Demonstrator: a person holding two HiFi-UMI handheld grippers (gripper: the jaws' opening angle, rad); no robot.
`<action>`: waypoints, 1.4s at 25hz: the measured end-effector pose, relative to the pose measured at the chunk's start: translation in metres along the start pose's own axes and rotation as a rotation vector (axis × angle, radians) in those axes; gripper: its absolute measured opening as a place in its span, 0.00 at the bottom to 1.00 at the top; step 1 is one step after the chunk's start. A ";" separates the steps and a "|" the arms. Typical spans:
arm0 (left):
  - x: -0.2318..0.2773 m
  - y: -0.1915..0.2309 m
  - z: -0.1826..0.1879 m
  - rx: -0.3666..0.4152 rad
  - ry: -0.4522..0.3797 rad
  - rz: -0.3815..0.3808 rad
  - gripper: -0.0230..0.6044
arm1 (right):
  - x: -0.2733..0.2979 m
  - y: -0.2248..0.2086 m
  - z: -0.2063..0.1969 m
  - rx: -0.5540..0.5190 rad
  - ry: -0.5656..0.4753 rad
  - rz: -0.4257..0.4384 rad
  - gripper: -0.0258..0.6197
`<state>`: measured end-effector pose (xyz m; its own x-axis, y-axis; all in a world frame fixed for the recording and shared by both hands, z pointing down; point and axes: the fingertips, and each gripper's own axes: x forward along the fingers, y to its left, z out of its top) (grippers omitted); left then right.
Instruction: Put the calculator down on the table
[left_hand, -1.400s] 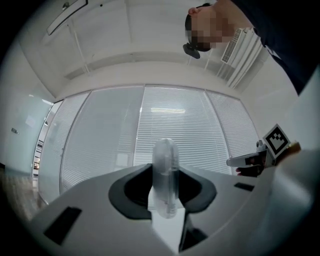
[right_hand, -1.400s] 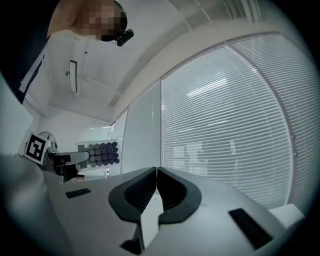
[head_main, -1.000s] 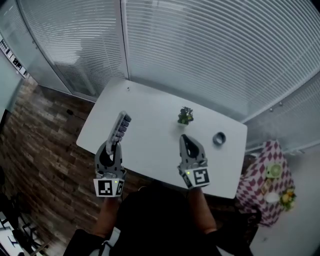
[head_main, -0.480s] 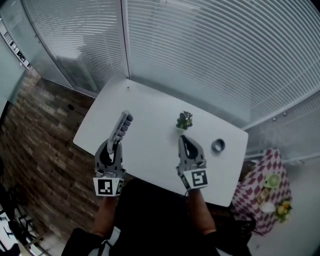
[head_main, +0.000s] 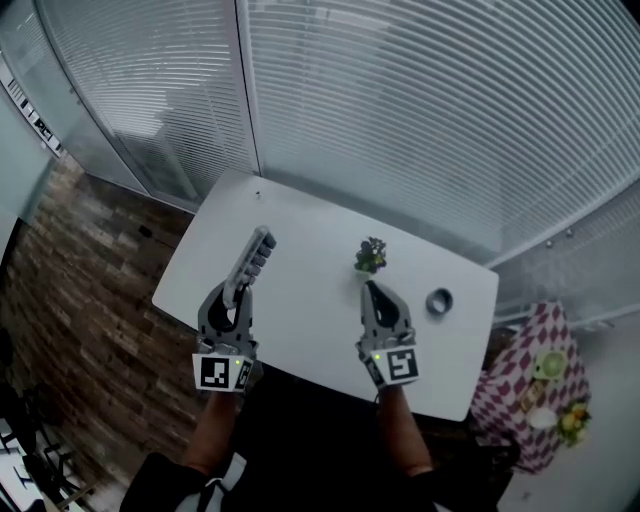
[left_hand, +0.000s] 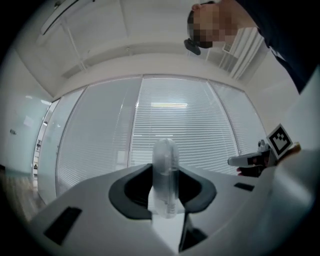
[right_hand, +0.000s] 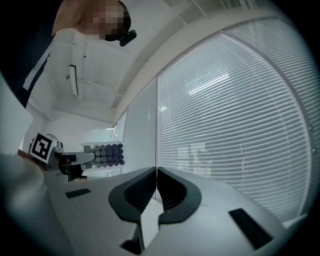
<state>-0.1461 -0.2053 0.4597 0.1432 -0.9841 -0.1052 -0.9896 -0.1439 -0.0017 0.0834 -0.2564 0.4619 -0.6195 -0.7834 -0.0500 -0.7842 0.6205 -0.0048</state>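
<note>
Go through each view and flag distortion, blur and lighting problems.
Head view: fisheye bends the window blinds and the table edges; soft, even light, no hard shadows. Left gripper view: dark round vignette; the calculator, edge-on between the jaws, is close and blurred. Right gripper view: same vignette, curved blinds, calculator keys fairly sharp at left.

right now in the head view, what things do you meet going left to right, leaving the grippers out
calculator → plant → grey ring → checked cloth
</note>
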 end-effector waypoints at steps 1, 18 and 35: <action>0.003 0.003 -0.001 -0.046 -0.004 -0.004 0.21 | 0.001 0.001 -0.001 -0.005 0.004 0.001 0.05; 0.021 0.040 -0.050 -1.282 -0.064 -0.019 0.21 | 0.015 0.010 -0.007 0.032 0.033 0.011 0.05; 0.033 0.052 -0.151 -1.384 0.090 0.031 0.21 | 0.034 0.039 -0.017 0.016 0.069 0.042 0.05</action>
<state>-0.1905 -0.2607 0.6059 0.1744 -0.9844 -0.0231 -0.1815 -0.0552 0.9818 0.0313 -0.2590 0.4771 -0.6534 -0.7568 0.0182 -0.7570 0.6531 -0.0204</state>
